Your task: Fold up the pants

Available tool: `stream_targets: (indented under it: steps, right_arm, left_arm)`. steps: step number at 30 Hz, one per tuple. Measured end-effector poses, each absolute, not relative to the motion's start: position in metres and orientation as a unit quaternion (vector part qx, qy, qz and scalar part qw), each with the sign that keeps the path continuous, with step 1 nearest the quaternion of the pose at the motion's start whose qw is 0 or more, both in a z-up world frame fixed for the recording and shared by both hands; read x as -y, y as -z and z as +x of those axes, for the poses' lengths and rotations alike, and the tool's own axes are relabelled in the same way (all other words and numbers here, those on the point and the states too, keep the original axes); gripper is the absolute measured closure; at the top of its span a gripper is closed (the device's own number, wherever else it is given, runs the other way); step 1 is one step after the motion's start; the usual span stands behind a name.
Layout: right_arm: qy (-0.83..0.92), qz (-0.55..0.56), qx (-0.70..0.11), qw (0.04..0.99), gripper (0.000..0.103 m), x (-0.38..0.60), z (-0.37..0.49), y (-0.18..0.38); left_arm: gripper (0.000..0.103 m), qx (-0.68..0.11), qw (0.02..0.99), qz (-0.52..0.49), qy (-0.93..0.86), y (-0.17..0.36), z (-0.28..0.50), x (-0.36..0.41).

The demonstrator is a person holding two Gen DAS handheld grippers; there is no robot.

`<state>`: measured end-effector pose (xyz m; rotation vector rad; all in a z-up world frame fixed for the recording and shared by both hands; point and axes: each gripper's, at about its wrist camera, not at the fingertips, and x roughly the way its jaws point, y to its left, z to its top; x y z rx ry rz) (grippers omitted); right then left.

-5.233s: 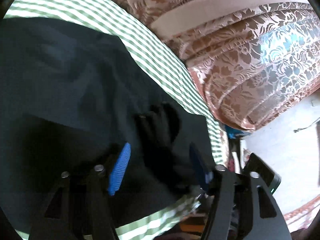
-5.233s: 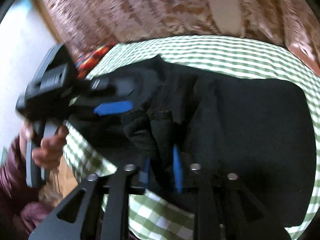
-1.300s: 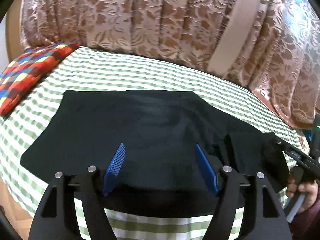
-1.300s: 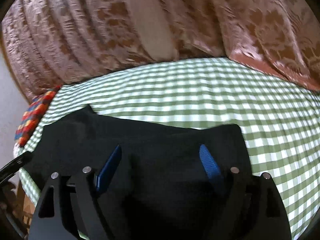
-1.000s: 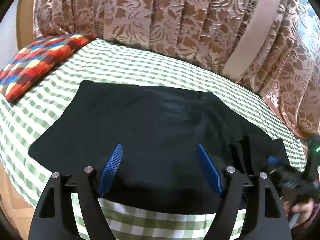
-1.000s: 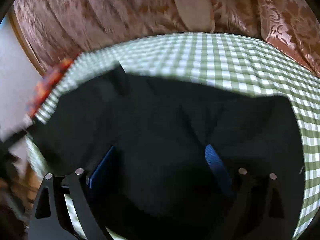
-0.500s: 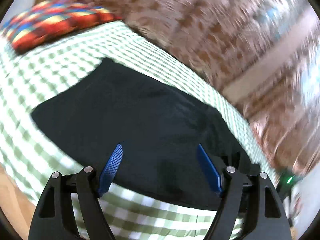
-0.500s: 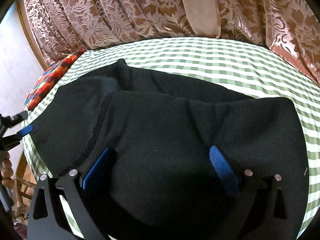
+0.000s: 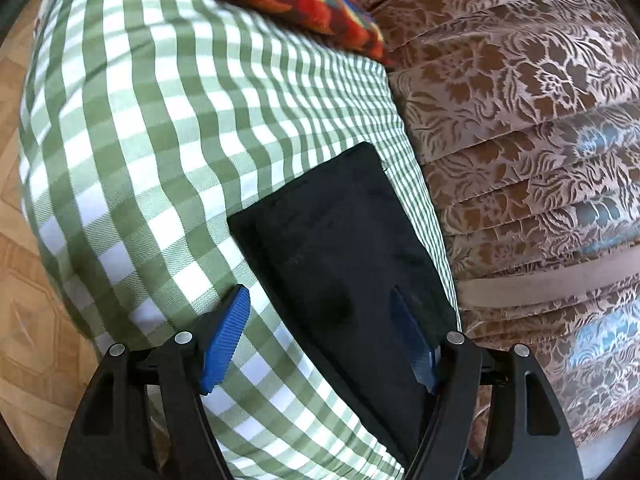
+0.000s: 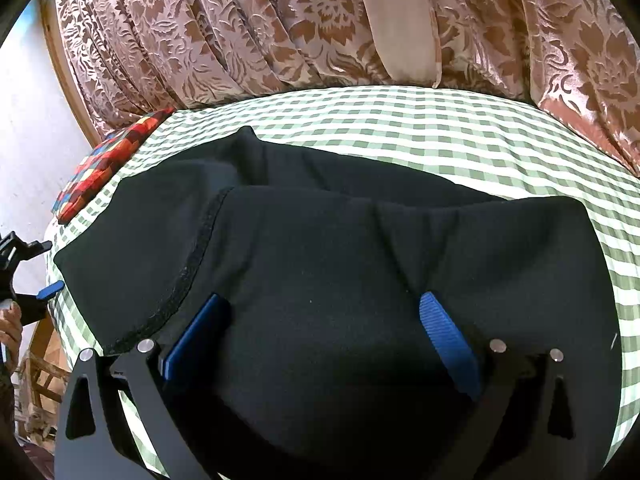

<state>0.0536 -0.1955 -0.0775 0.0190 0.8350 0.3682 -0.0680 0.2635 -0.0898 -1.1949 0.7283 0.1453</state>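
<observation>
Green-checked bedcover [image 10: 460, 128] carries the black pants [image 10: 340, 260], folded over, filling the middle. My right tongs [image 10: 320, 336] gape wide above them, gripping nothing. At nine o'clock my left tongs [image 9: 320, 320] are closing over the pants' edge.

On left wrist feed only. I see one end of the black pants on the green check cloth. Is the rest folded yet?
Observer: Partly. The right wrist view shows the pants doubled: a top layer ends at a rough seam edge, and a lower layer shows beyond it.
Operator: Right gripper on it?
Observer: The right gripper hangs over the top layer, jaws wide, nothing pinched.
Operator: Where's my left one from there?
Observer: The left gripper is at the pants' far left end, held by a hand. Its jaws are closing, with the pants' edge between them, not yet pinched.
</observation>
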Motion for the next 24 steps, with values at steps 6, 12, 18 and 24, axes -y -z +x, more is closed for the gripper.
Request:
stream_targets:
  steps: [6, 12, 18, 24]
  right_arm:
    - [-0.178, 0.009, -0.403, 0.898, 0.004, 0.195, 0.053, 0.078]
    - [-0.175, 0.007, -0.411, 0.895, 0.004, 0.195, 0.056, 0.075]
    - [-0.161, -0.001, -0.427, 0.89, 0.002, 0.196, 0.056, 0.064]
    - [-0.142, 0.019, -0.423, 0.895, 0.002, 0.21, 0.048, 0.057]
  left_arm:
    - [0.057, -0.35, 0.767, -0.529, -0.093, 0.096, -0.051, -0.268]
    - [0.09, -0.351, 0.81, -0.456, -0.112, 0.081, -0.041, -0.255]
    - [0.09, -0.301, 0.909, -0.289, 0.007, 0.009, -0.03, -0.185]
    - [0.09, -0.303, 0.932, -0.184, 0.081, -0.013, -0.013, -0.114]
